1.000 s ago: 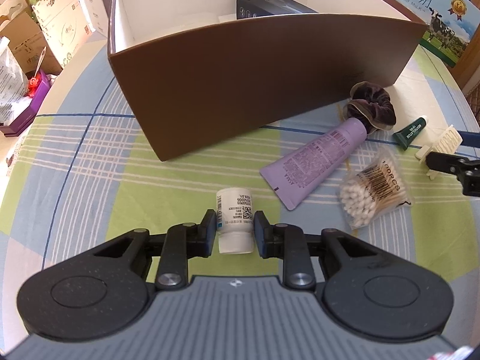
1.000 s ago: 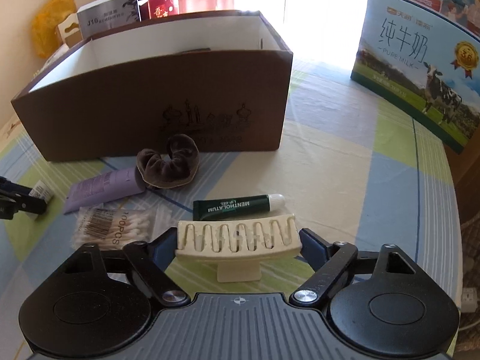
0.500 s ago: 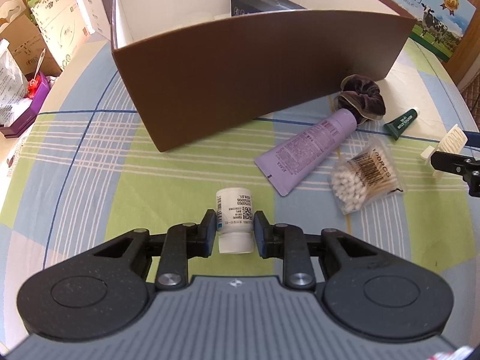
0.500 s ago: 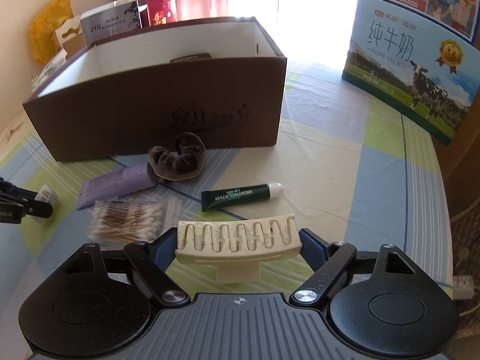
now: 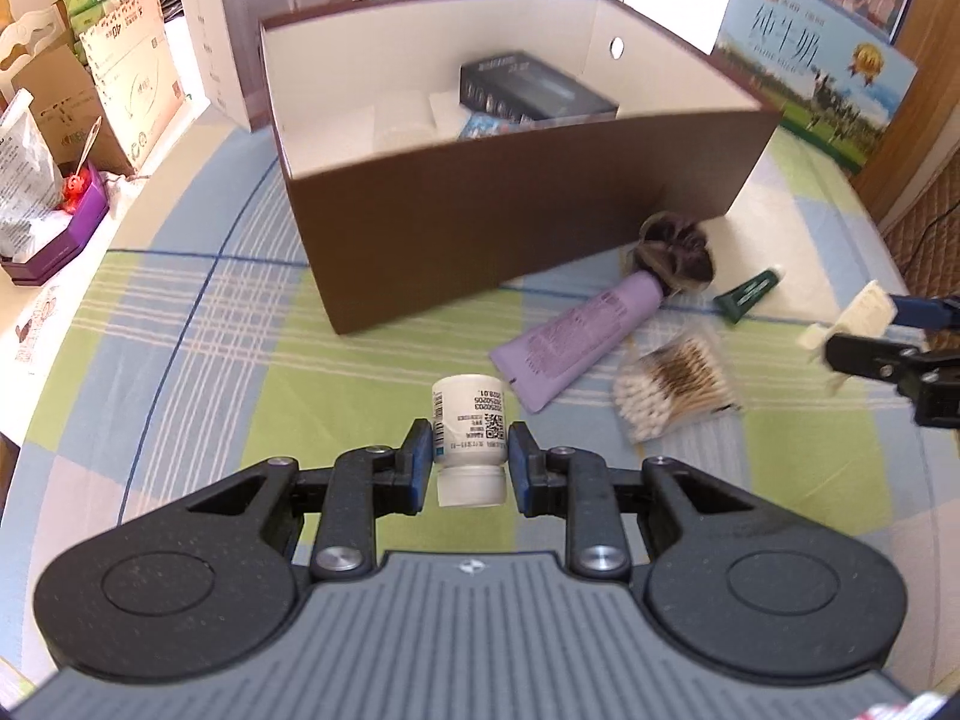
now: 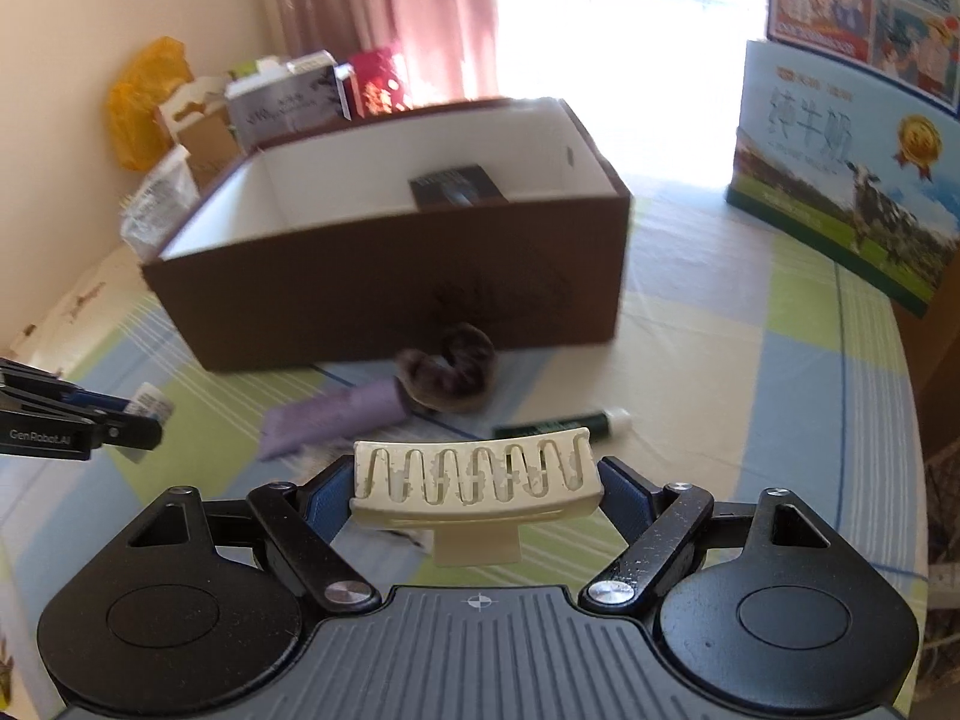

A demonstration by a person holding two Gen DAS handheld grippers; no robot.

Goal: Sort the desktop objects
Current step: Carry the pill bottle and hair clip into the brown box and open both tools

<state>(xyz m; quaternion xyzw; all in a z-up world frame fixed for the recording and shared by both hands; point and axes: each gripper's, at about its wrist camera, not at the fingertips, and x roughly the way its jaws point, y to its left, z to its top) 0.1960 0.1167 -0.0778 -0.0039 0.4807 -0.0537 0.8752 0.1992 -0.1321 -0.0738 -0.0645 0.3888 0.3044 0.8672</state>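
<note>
My left gripper [image 5: 470, 457] is shut on a small white pill bottle [image 5: 469, 420], held above the checked tablecloth. My right gripper [image 6: 474, 483] is shut on a cream hair claw clip [image 6: 474, 480], lifted off the table; it shows at the right edge of the left wrist view as the clip [image 5: 852, 315]. The open brown box [image 5: 456, 204] with white inside stands ahead of both grippers and holds a dark box [image 5: 534, 90]. On the cloth in front of it lie a purple tube [image 5: 576, 336], a dark velvet scrunchie [image 5: 675, 249], a green lip-balm tube [image 5: 750, 294] and a bag of cotton swabs [image 5: 675, 390].
A milk carton display [image 6: 840, 180] stands at the back right. Cardboard boxes and bags [image 5: 90, 90] crowd the left side beyond the table edge. A grey carton [image 5: 270, 12] stands behind the brown box.
Both grippers have risen with their objects and now look down over the box rim into the box. The table items stayed where they lay.
</note>
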